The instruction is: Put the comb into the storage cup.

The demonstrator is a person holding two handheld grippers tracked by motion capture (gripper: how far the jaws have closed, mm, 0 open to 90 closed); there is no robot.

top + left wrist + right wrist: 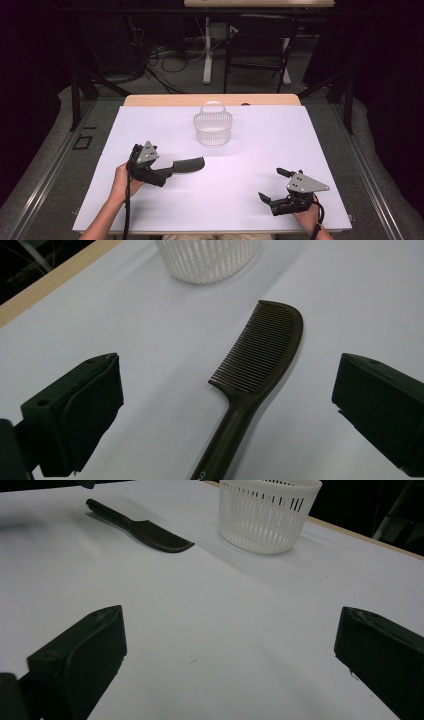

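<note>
Left claw (open) straddles comb — untouched.

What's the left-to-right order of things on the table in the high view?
Left tongs → comb → white basket → right tongs, all on the white table. The comb's handle end meets the left tongs, with its toothed end pointing right.

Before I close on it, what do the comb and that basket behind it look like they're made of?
Comb: looks like hard moulded plastic, dark brown, with a smooth, faintly glossy handle and fine, even teeth in one piece with the spine. Basket: likely white plastic, thin moulded ribs with open slots between them and a slightly translucent look; a thin hoop handle shows in the high view. Neither shows any metal shine.
</note>
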